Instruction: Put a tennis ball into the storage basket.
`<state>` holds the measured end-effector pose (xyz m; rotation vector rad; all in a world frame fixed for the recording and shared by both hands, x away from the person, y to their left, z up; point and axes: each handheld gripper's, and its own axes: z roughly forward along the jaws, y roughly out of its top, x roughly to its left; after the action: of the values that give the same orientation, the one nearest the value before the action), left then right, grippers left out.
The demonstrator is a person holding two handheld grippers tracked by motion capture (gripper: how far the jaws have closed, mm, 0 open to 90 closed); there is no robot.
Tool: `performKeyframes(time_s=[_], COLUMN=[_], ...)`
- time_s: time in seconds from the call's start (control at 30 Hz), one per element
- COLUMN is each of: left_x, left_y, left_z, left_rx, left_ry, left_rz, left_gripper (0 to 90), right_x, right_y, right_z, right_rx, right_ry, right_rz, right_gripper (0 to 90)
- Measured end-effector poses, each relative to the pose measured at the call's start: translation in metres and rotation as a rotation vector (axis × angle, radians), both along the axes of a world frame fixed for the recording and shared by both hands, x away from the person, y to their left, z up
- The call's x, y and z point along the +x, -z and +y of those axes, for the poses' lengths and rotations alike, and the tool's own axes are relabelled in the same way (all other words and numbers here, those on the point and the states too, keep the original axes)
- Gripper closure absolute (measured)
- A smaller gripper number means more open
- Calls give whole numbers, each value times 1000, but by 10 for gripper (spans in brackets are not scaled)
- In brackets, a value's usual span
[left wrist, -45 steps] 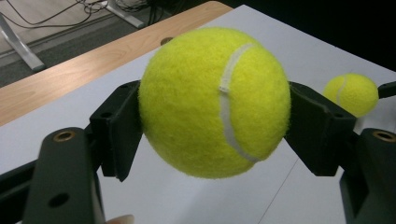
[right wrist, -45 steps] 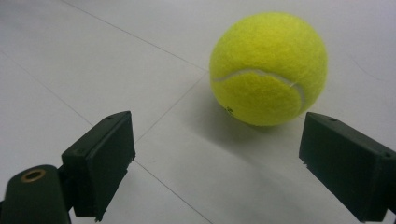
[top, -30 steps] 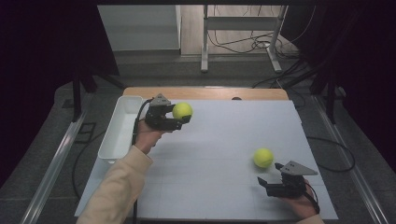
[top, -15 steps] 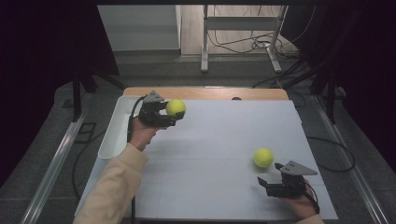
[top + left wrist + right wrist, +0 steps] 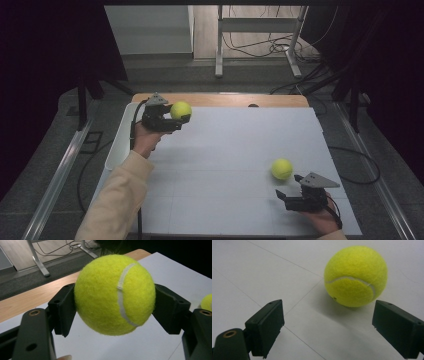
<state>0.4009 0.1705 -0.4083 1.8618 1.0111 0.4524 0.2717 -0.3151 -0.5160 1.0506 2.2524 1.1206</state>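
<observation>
A yellow tennis ball point(image 5: 181, 110) point(image 5: 115, 295) hangs above the far left of the white table top point(image 5: 235, 145), with my left gripper point(image 5: 178, 115) point(image 5: 115, 306) shut on it, one pad pressing on each side. A second tennis ball point(image 5: 282, 169) point(image 5: 355, 276) lies on the table at the near right; its edge is at the right border of the left gripper view point(image 5: 207, 302). My right gripper point(image 5: 289, 189) point(image 5: 327, 322) rests just short of that ball, open. Its fingers stand wide apart and do not touch the ball.
A long white bin point(image 5: 116, 145) stands along the table's left edge, just left of my left hand. A strip of bare wood point(image 5: 225, 99) runs along the far edge. Beyond it are desk legs and cables point(image 5: 260, 47) on the floor.
My left gripper has carried its ball to the left and slightly away, closer to the white bin. The right gripper and the ball near it have stayed put.
</observation>
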Motion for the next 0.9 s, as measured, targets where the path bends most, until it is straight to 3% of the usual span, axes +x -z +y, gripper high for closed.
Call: performKeyframes(time_s=[0.9], left_x=[9], left_y=[-2], left_z=[34], left_rx=[0], left_ry=[-103], left_rz=[20], left_gripper=[262], right_x=[0], right_y=[0], right_z=[0], right_rx=[-2], right_ry=[3], right_rz=[0], right_gripper=[109])
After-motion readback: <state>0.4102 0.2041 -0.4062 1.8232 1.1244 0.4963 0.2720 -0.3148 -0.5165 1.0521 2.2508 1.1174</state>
